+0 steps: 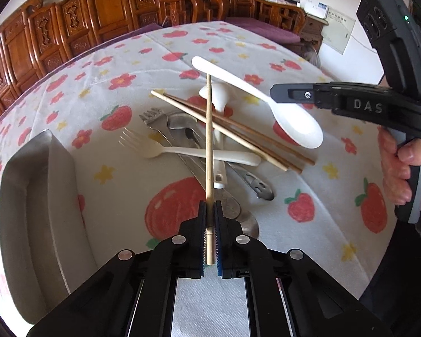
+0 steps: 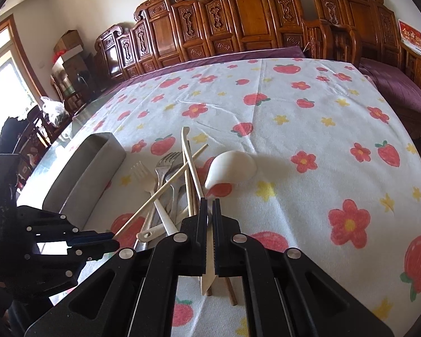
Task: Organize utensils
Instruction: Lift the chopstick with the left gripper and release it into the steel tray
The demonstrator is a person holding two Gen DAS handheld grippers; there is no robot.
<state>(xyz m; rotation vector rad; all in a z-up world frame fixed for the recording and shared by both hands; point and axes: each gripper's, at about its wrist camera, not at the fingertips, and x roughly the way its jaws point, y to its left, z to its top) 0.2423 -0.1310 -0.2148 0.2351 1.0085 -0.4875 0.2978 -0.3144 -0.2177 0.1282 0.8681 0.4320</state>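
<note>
Chopstick clamped in left fingers points straight ahead, away.

Carved wooden chairs, white wall, bright window

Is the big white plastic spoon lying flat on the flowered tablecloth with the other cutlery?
No: the big white plastic spoon hangs above the pile, clamped in the right gripper.

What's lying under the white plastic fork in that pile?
Under the plastic fork lie metal forks and a white spoon's handle, crossing beneath it. How many metal pieces are stacked there cannot be told, since chopsticks also cover them.
</note>
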